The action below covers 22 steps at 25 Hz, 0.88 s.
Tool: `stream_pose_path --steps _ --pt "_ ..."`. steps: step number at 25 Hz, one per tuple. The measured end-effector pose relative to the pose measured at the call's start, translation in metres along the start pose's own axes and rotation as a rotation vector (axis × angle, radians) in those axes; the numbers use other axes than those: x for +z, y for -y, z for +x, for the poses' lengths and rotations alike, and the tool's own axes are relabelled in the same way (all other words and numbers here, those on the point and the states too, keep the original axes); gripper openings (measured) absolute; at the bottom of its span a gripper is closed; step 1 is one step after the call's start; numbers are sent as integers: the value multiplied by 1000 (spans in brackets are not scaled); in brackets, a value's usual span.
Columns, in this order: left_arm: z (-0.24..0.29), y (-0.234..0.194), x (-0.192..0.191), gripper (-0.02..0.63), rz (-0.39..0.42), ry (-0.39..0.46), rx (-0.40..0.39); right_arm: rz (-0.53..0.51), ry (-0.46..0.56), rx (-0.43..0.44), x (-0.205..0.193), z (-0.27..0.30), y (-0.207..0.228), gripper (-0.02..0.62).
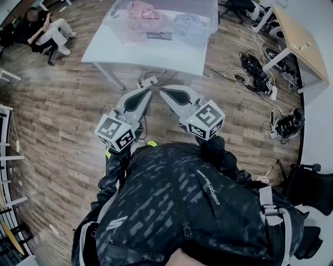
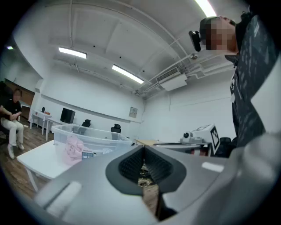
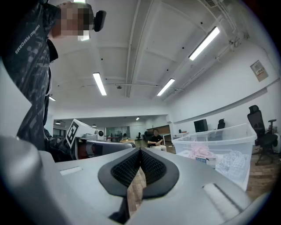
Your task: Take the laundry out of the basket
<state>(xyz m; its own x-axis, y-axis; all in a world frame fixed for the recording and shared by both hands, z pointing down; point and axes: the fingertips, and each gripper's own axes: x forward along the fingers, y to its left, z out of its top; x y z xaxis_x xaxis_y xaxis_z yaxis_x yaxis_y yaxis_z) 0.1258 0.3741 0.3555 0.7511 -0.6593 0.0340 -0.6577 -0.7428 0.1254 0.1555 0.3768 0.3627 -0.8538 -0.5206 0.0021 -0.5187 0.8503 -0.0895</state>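
We had the left gripper (image 1: 147,92) and right gripper (image 1: 163,92) side by side over the wood floor (image 1: 62,104), jaws together on both, nothing in them. The clear basket (image 1: 205,28) sat dead ahead at top centre of the head view, long side running left to right on the white worktop (image 1: 104,49), well apart from the tips. The pink laundry (image 1: 143,13) lay on the left gripper's side and the netted piece (image 1: 188,22) on the right's. Cables (image 1: 255,67) were sprawled at right.

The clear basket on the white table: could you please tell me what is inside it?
Inside the clear basket lie a pink garment and a pale, lacy-looking cloth. Anything beneath them is covered and cannot be seen.
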Motion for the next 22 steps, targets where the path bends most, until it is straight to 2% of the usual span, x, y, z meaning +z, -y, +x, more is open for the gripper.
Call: stream_pose_path --steps 7,13,22 --pt "-2 -2 -2 11 -1 -2 16 3 4 0 -2 -4 2 0" --pt "7 2 -1 11 2 -1 18 47 52 4 5 -13 13 0" --pt "18 3 -7 11 -12 -4 48 43 34 31 -3 -21 27 0"
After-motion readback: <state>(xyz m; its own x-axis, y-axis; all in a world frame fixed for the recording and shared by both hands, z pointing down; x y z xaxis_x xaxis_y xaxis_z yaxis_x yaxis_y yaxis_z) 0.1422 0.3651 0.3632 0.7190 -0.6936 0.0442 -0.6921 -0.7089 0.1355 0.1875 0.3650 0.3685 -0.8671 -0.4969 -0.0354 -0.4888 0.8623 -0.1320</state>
